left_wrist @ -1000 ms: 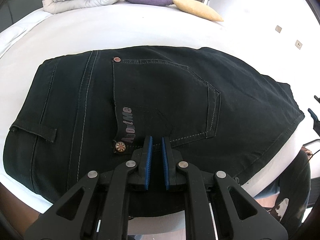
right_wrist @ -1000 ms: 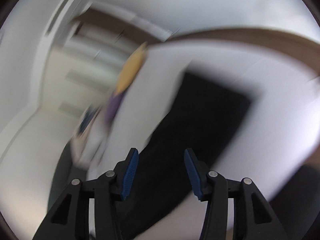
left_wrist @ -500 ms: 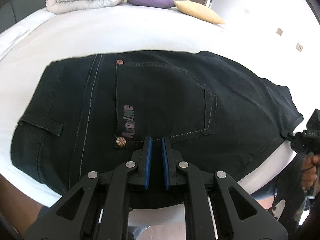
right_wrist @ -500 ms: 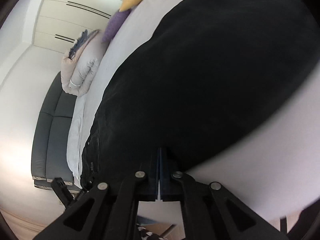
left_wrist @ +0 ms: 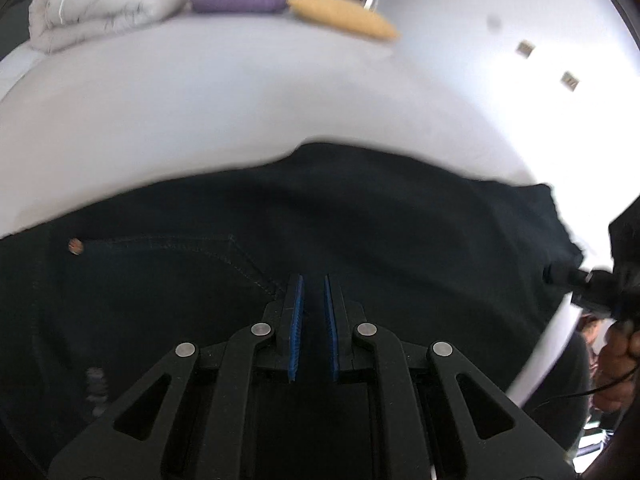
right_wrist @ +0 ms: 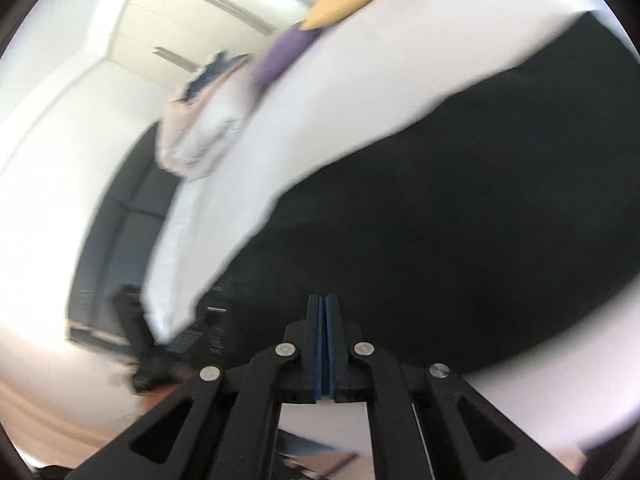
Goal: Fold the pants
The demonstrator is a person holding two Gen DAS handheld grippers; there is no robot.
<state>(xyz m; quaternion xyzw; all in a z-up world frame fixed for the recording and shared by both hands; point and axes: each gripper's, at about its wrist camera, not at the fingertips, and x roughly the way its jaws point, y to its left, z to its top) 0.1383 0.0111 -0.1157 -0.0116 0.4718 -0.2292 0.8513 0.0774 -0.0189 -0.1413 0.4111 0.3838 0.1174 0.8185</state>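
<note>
Black jeans (left_wrist: 380, 216) lie across the white bed (left_wrist: 240, 112), their back pocket and a copper rivet (left_wrist: 75, 246) at the left. My left gripper (left_wrist: 313, 280) sits low over the near side of the jeans. Its blue pads stand a narrow gap apart with dark cloth between them. My right gripper (left_wrist: 554, 274) meets the jeans' right hem. In the right wrist view this right gripper (right_wrist: 324, 299) has its pads almost touching on the edge of the jeans (right_wrist: 460, 220), and its jaws are opening by a hair. Both views are blurred by motion.
A rolled white duvet (left_wrist: 104, 4), a purple pillow (left_wrist: 240, 0) and a yellow pillow (left_wrist: 344, 16) lie at the bed's far end. A dark sofa (right_wrist: 116, 220) stands beside the bed. A person's hand (left_wrist: 616, 348) holds the right gripper past the bed's right edge.
The right jaws went from open to pressed together at the jeans' edge. Both grippers then swept across the bed, and the pocket slid to the lower left of the left wrist view.
</note>
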